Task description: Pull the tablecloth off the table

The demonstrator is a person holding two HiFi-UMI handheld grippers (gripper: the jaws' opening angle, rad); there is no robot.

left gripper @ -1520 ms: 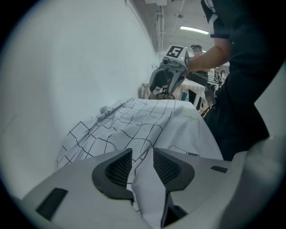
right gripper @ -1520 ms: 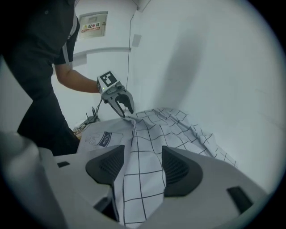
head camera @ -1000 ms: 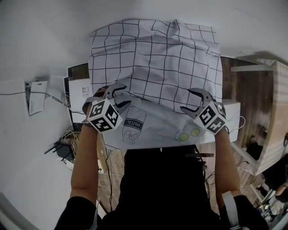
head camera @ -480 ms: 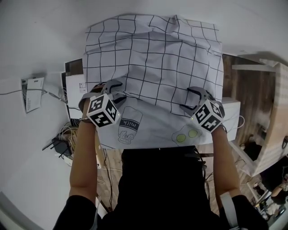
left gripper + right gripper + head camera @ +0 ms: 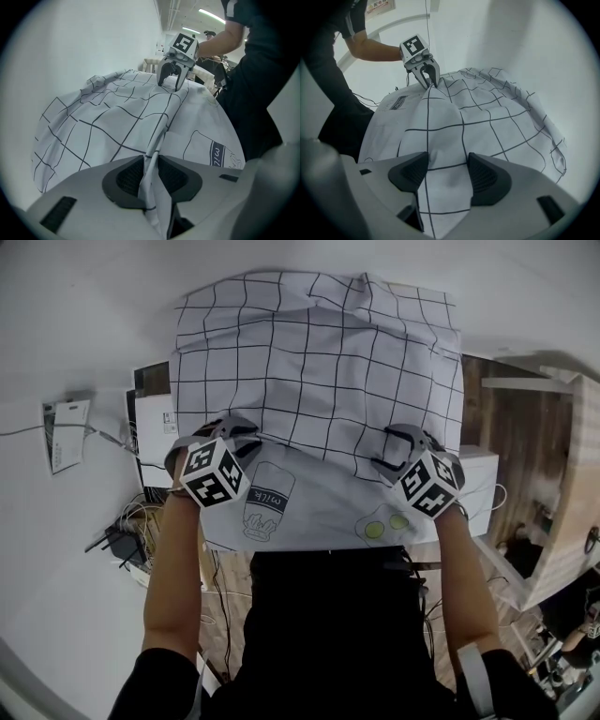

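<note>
A white tablecloth (image 5: 319, 362) with a black grid covers the table, and its printed near edge hangs toward me. My left gripper (image 5: 246, 437) is at the cloth's near left. Its jaws have just been closing, and in the left gripper view the left gripper (image 5: 151, 176) pinches a raised fold of tablecloth (image 5: 117, 122) between its pads. My right gripper (image 5: 386, 451) is at the near right. In the right gripper view the right gripper (image 5: 447, 176) stands wide, with a soft ridge of tablecloth (image 5: 487, 112) bulging between the jaws, unpinched.
A white unit (image 5: 155, 432) and cables (image 5: 127, 535) lie at the table's left. A paper sheet (image 5: 58, 437) sits further left. A white box (image 5: 483, 474) and wooden furniture (image 5: 572, 484) stand at the right. My dark torso is close against the table's near edge.
Both grippers have sunk onto the cloth's near fold. The left jaws went from wide open to pinching the fold; the right jaws stay apart.
</note>
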